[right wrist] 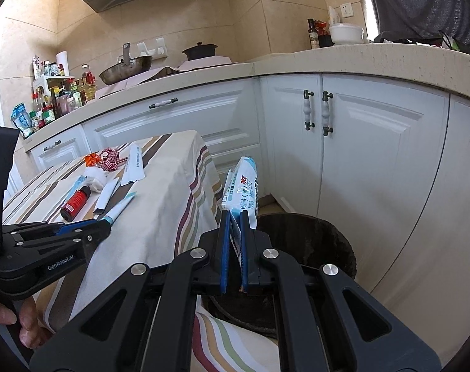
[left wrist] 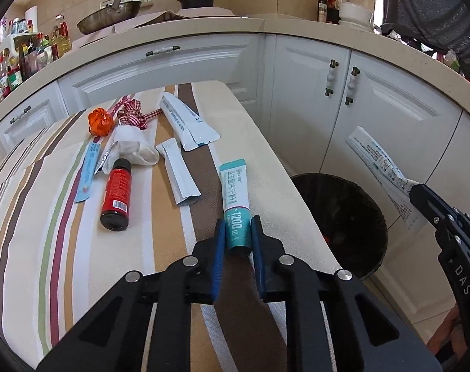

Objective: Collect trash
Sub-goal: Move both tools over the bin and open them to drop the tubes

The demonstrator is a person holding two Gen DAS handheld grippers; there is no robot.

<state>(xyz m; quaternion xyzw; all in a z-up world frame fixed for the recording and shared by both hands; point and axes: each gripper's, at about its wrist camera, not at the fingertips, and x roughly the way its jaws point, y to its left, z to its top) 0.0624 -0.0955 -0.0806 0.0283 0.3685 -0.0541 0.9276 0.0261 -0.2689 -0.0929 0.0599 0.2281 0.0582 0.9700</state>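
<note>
Kitchen, small table under a striped cloth [left wrist: 64, 232], white cabinets behind.

We see the left gripper [left wrist: 238, 232] low over the cloth, its blue pads closed on the near end of a teal-and-white sachet [left wrist: 236, 198]. The sachet lies flat and runs straight ahead from the fingertips along a brown stripe, close to the table's right edge.

Ahead and to the left of those fingers lies the rest of the litter: a red bottle [left wrist: 116, 194] with a black cap on its side, a long white wrapper [left wrist: 180, 178] between bottle and sachet, a crumpled white tissue [left wrist: 132, 147] beyond the bottle, a slim blue packet [left wrist: 87, 172] further left. Farther ahead sit an orange foil ball [left wrist: 100, 121], a red checked ribbon [left wrist: 134, 114] and a bigger white pouch [left wrist: 185, 124].

The right gripper [right wrist: 235, 226] is clamped on a white-and-blue printed wrapper [right wrist: 242, 186], which stands up past the fingertips. Just below and beyond those fingers sits the black trash bin [right wrist: 312, 238], beside the hanging edge of the cloth. In the left wrist view this wrapper [left wrist: 377, 167] hangs above the bin [left wrist: 346, 217].

A hand [right wrist: 20, 322] shows at the lower left of the right wrist view, beneath the left gripper's handle.
</note>
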